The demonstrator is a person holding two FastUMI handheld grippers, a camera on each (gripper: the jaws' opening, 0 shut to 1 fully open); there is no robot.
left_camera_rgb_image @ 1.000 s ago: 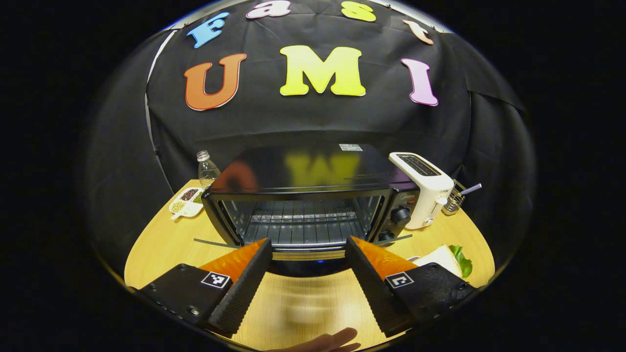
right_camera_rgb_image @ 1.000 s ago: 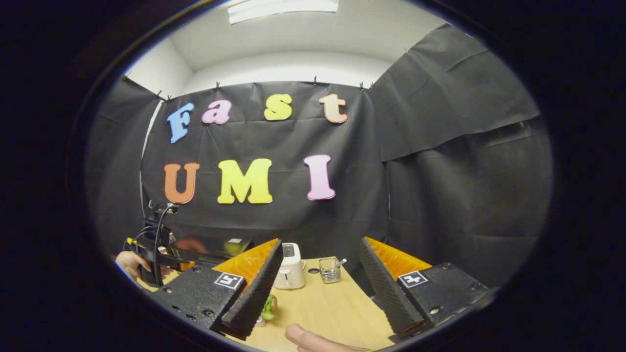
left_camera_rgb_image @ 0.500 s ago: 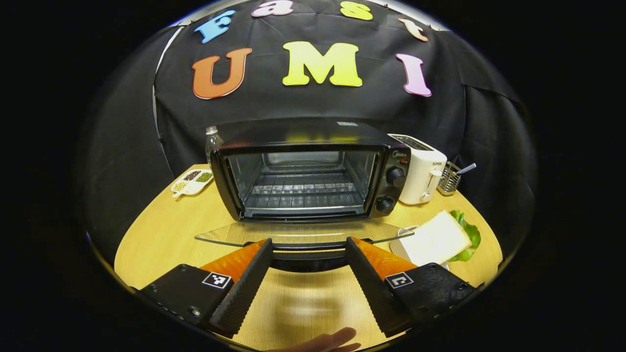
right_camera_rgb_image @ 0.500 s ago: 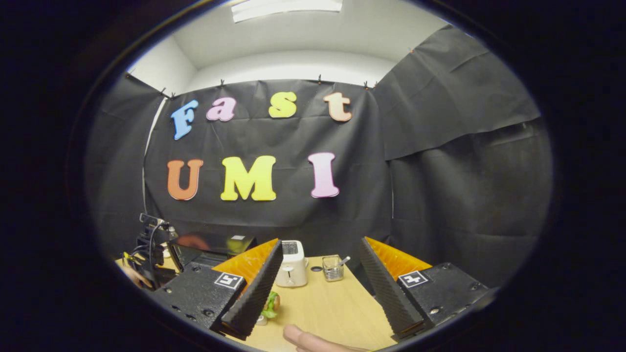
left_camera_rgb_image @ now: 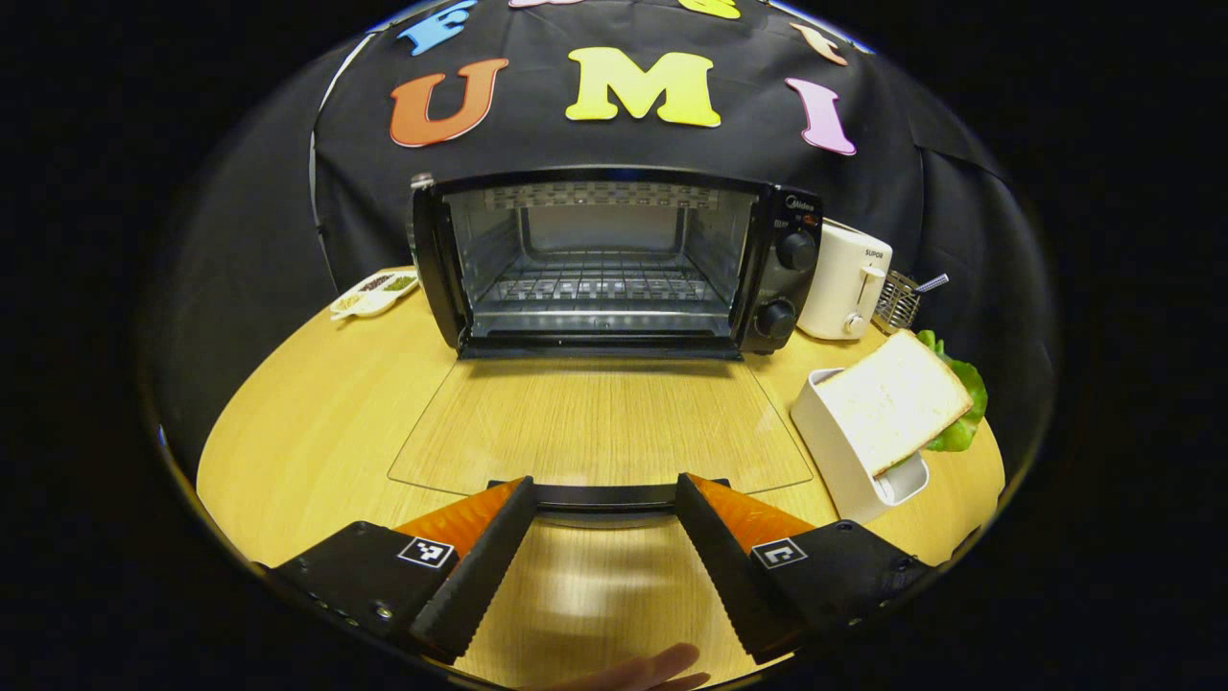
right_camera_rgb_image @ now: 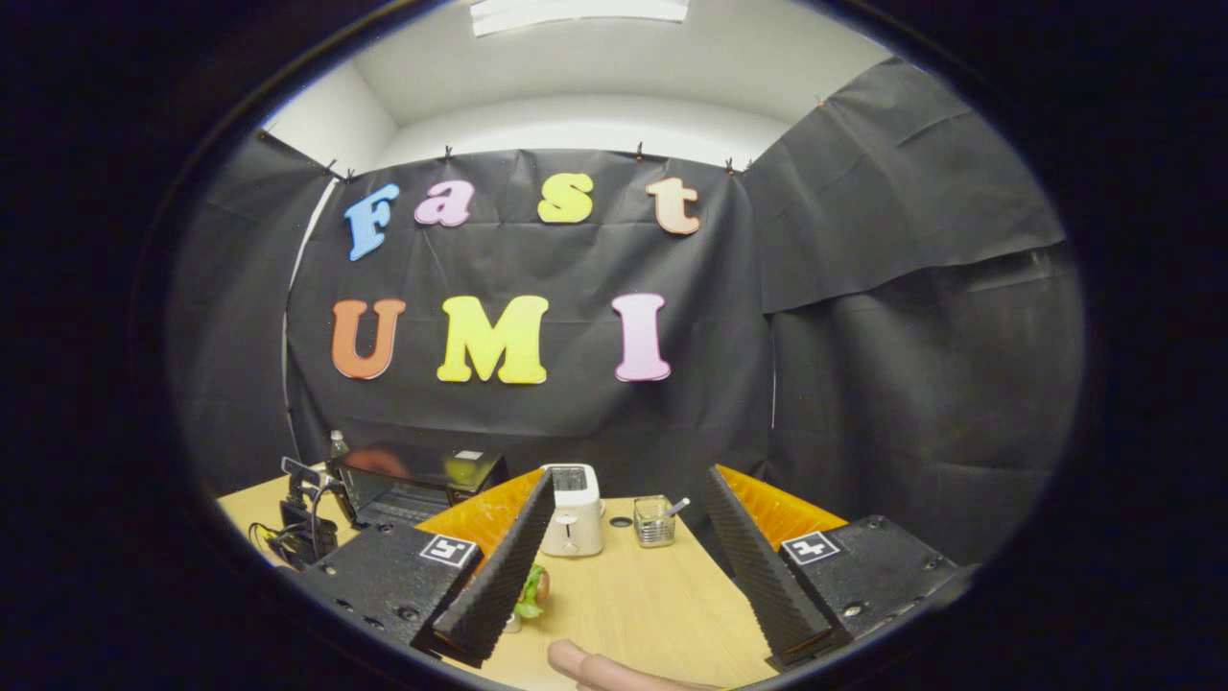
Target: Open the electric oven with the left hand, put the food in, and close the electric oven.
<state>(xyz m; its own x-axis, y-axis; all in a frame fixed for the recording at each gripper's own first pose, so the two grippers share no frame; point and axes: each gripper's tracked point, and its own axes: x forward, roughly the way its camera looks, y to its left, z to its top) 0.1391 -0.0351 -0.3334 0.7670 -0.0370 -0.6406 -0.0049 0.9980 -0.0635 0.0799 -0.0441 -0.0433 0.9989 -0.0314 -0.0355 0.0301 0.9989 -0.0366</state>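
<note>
The electric oven (left_camera_rgb_image: pixel 614 264) stands at the back of the wooden table (left_camera_rgb_image: pixel 317 422) with its glass door (left_camera_rgb_image: pixel 600 427) folded flat down onto the tabletop, its wire rack bare. The left gripper (left_camera_rgb_image: pixel 602 504) sits at the door's handle (left_camera_rgb_image: pixel 606 495), fingers spread on either side of it; whether they actually touch it is hard to say from here. To the oven's right the sandwich (left_camera_rgb_image: pixel 892 398) (white bread over lettuce) leans in a white holder (left_camera_rgb_image: pixel 844 456), near a white toaster (left_camera_rgb_image: pixel 846 293). In the right gripper view, the right gripper (right_camera_rgb_image: pixel 628 552) hovers above the table with its fingers wide apart, holding nothing, the toaster (right_camera_rgb_image: pixel 571 499) beyond it.
</note>
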